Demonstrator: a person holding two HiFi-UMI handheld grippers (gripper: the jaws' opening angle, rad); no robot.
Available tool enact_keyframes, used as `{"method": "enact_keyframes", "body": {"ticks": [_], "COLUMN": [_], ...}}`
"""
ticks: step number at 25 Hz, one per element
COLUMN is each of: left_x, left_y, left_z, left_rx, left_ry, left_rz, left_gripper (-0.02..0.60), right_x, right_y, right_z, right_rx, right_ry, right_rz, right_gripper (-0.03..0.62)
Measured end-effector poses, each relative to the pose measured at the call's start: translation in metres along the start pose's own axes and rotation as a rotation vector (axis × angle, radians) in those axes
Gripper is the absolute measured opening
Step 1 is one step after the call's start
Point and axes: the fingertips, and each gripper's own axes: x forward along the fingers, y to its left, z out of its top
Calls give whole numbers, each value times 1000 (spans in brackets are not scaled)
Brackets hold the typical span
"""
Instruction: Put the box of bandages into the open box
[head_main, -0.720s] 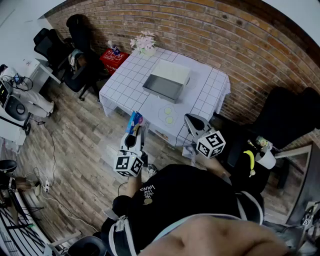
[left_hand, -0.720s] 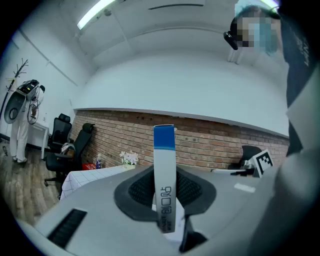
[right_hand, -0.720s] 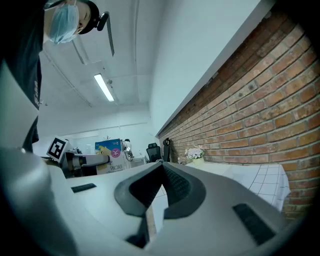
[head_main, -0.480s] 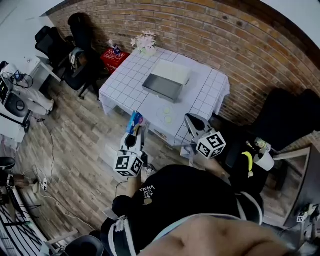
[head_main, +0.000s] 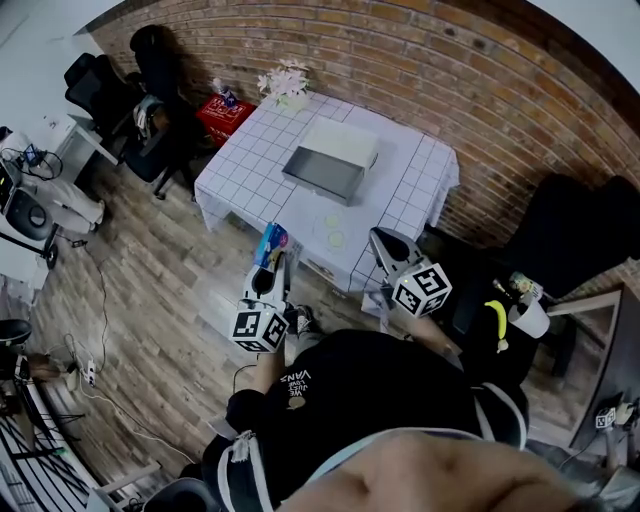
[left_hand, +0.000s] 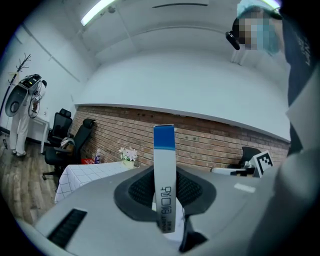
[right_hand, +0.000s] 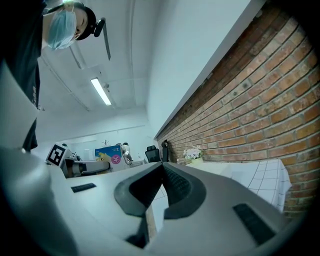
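My left claw (left_hand: 165, 196) is clamped on the box of bandages (left_hand: 164, 165), which stands on edge between the pads with its long axis running forward, out past the tips. The open box (head_main: 322, 172) sits on the bench (head_main: 245, 165), ahead and a little to the right of that claw and well apart from it. My right claw (right_hand: 161, 175) is closed on nothing. It is about as near, but I judge the carry belongs to the left.
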Motion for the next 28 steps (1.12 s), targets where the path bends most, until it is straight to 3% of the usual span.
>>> {"method": "enact_keyframes", "body": {"ticks": [28], "left_x": [53], "left_y": [147], "left_z": [24], "left_rx": [-36], "left_ry": [102], "left_rz": [-175], "left_gripper": [80], "right_x": [109], "right_y": [16], "right_z": [-26], "right_rx": [42], "right_ry": [22], "right_rz": [-245], "right_gripper": [-2]}}
